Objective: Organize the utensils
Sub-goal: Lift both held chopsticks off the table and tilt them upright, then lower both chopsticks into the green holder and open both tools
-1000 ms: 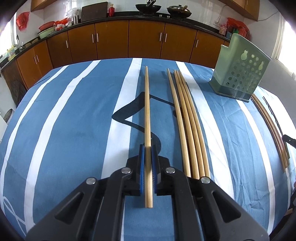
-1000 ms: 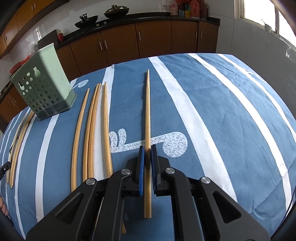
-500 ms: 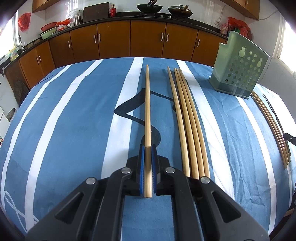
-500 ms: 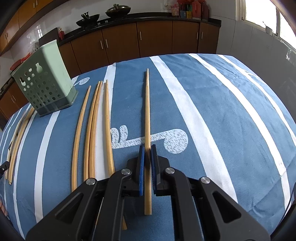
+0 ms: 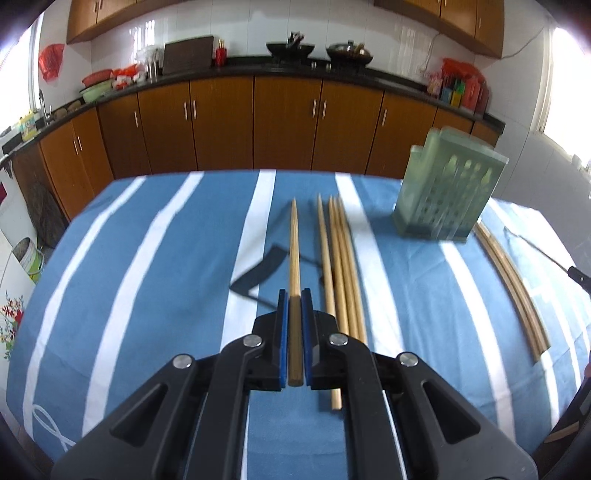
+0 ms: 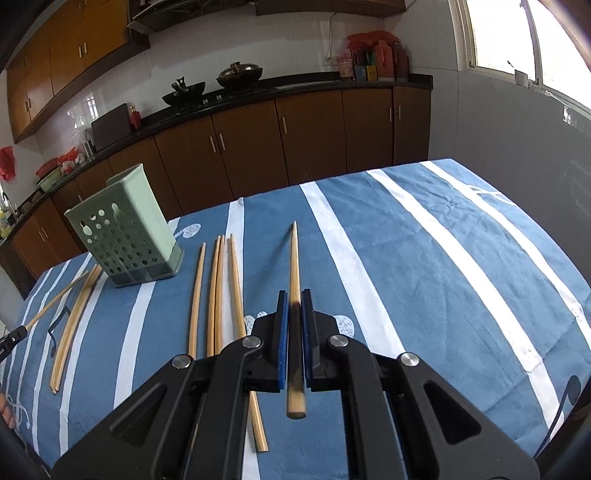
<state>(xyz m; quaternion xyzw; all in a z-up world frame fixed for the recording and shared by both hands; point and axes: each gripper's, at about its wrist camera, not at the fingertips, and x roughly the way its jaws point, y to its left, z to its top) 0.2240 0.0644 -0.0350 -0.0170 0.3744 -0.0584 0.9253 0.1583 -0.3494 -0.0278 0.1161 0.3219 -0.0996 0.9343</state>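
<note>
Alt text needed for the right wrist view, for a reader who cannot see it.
The right hand-held gripper is shut on one wooden chopstick above a blue, white-striped tablecloth. To its left four loose chopsticks lie on the cloth, with a green perforated utensil holder standing beyond them.

Brown wooden cabinets (image 5: pixel 221 122) line a black countertop (image 6: pixel 295 86) under white tiled walls (image 5: pixel 240 33) — two woks (image 6: pixel 210 83), perhaps on a stove. Daylight floods through a window (image 6: pixel 517 33).
</note>
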